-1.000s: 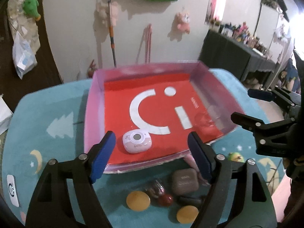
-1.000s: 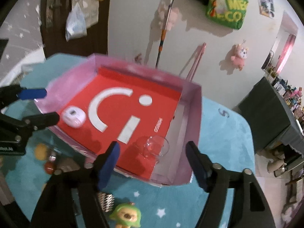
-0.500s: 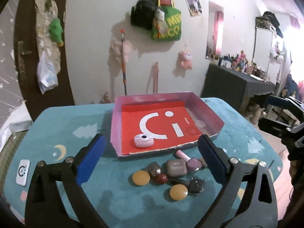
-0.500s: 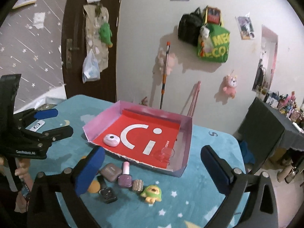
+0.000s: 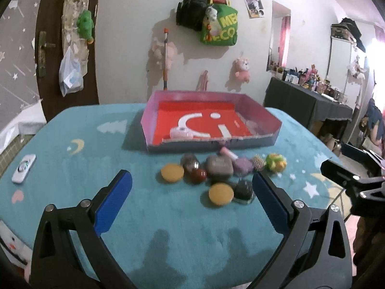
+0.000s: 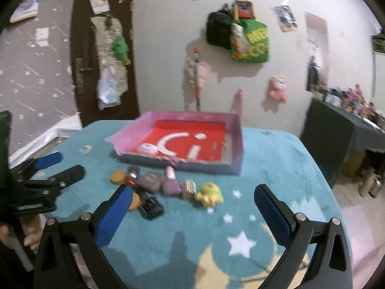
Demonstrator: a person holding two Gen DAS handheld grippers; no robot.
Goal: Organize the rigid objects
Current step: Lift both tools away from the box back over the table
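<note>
One pink tray (image 5: 211, 142), red-lined.

White "Ci" on red tray floor (image 5: 202, 125), perhaps "ME…ECO" on green bag (image 5: 220, 30)

Fuzzy matt teal cloth (image 5: 72, 180), cardboard-like tray (image 5: 149, 120), glossy dark-red bead (image 5: 198, 174).

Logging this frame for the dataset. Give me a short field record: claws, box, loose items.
left claw: open, empty, above the mat
right claw: open, empty, above the mat
box: pink walls, red floor, on the teal mat
in box: pink-white case
loose items: cluster before the box, including two orange discs and a green-yellow toy
</note>
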